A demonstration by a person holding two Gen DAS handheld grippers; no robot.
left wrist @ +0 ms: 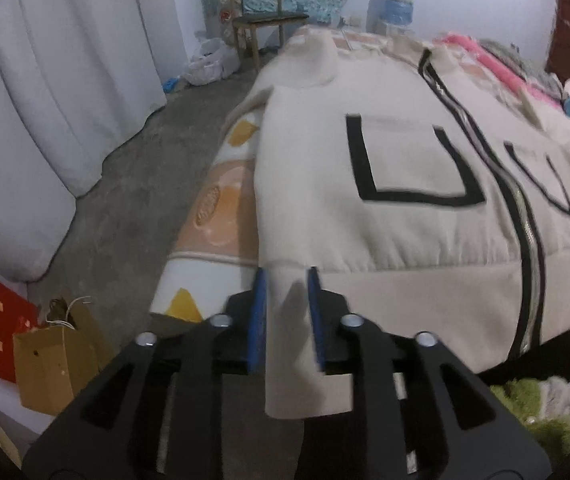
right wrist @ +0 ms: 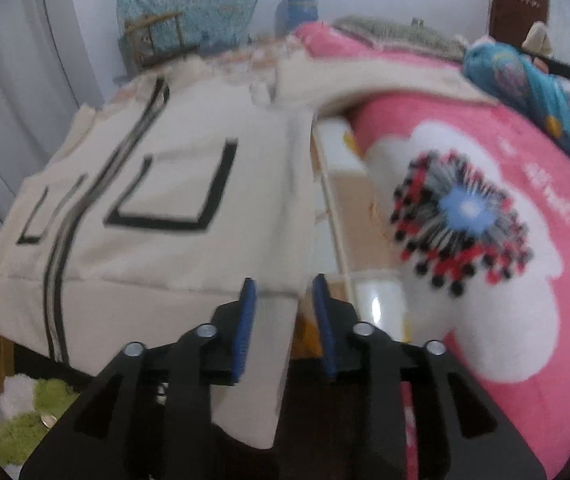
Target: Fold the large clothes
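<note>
A large cream jacket (left wrist: 405,152) with black pocket outlines and a black zip lies spread front-up on the bed; it also shows in the right wrist view (right wrist: 173,184). My left gripper (left wrist: 287,276) has its jaws apart, with the jacket's bottom left hem corner hanging between the blue pads. My right gripper (right wrist: 285,284) also has its jaws apart, with the bottom right hem corner lying between the pads. Neither pair of pads presses the cloth.
A patterned bedsheet (left wrist: 221,200) covers the bed. A pink blanket (right wrist: 485,208) lies right of the jacket. A wooden chair (left wrist: 265,20), curtains (left wrist: 45,80), paper bags (left wrist: 45,356) and a green plush (right wrist: 25,412) stand on or near the grey floor.
</note>
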